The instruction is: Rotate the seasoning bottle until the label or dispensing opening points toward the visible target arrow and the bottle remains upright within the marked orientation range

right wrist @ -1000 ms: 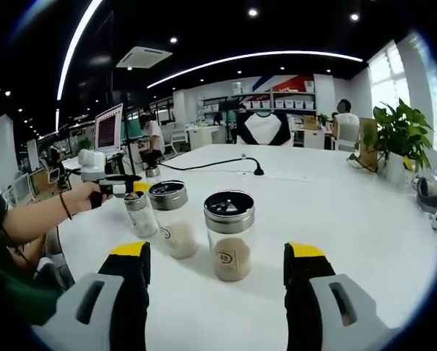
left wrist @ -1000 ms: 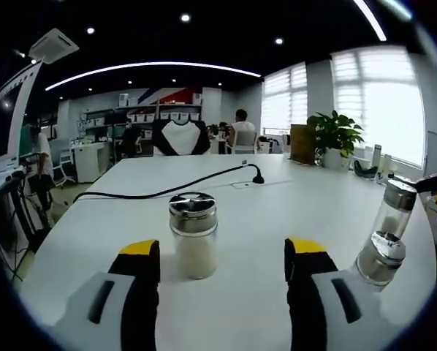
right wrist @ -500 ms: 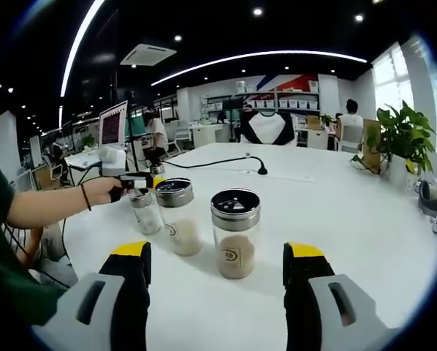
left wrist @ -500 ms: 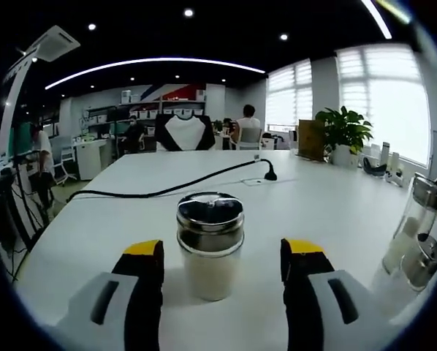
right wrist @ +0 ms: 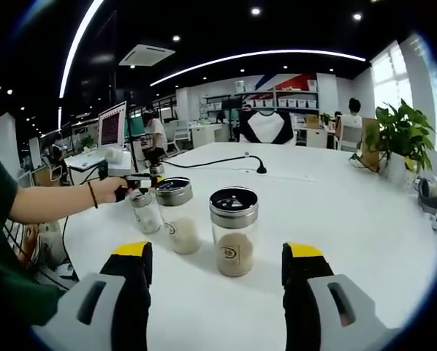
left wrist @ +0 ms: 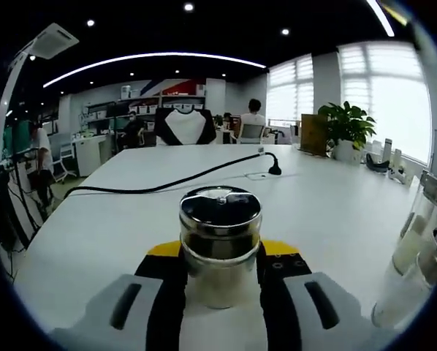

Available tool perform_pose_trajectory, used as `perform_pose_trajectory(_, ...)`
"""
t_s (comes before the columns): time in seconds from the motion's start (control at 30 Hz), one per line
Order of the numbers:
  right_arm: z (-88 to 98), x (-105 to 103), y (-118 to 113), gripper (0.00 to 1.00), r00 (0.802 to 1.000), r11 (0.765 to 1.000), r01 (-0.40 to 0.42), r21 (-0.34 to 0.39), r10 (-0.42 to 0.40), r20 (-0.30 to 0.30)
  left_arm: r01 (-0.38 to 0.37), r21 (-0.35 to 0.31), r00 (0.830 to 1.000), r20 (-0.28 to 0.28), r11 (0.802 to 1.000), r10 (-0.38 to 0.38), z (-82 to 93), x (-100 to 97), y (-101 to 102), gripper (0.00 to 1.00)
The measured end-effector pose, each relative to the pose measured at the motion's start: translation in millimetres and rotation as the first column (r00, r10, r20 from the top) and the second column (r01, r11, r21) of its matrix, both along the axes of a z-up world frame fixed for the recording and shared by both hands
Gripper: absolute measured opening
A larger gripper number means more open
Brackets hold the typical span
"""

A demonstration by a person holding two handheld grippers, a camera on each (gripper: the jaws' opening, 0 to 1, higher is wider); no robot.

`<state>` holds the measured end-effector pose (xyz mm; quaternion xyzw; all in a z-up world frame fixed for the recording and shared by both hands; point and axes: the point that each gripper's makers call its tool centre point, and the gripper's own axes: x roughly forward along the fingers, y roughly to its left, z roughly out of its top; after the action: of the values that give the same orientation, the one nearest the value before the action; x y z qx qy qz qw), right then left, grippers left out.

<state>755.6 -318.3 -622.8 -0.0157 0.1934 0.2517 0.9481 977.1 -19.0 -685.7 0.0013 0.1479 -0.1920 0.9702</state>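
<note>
We clamp the left gripper (left wrist: 220,257) on a steel-capped seasoning bottle (left wrist: 219,245) upright on the white desk (left wrist: 94,227); our right gripper (right wrist: 215,263) hangs open.

Gripper and operator appearance

Right gripper (right wrist: 214,256), lower frame: grey bodies with dark slots, black jaws, yellow tips. Left gripper (left wrist: 220,252) identical. Left edge: dark green sleeve (right wrist: 1,219), dark wristband (right wrist: 92,194).

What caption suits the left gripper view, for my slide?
Left claw shut on a steel-capped seasoning bottle standing upright on the white table.
</note>
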Motion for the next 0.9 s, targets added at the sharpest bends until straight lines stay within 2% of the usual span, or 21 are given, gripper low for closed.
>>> perform_pose_trajectory(0.4,-1.3,-1.1,-2.2,0.72,1.0,1.0,0.007,0.001,-0.007,-0.003,0.001,0.018,1.0,0.025,1.0,-0.001,4.3,-2.7,-0.1,0.37)
perform_pose_trajectory(0.67,0.7,0.1,-3.2,0.72,1.0,1.0,0.011,0.003,-0.011,0.002,-0.02,0.011,1.0,0.018,1.0,0.02,2.7,-2.8,3.9,0.37)
perform_pose_trajectory(0.9,-0.4,-0.9,-3.8,0.72,1.0,1.0,0.009,0.004,-0.009,-0.001,0.001,0.058,1.0,0.02,0.998,-0.002,3.0,-10.2,4.2,0.37)
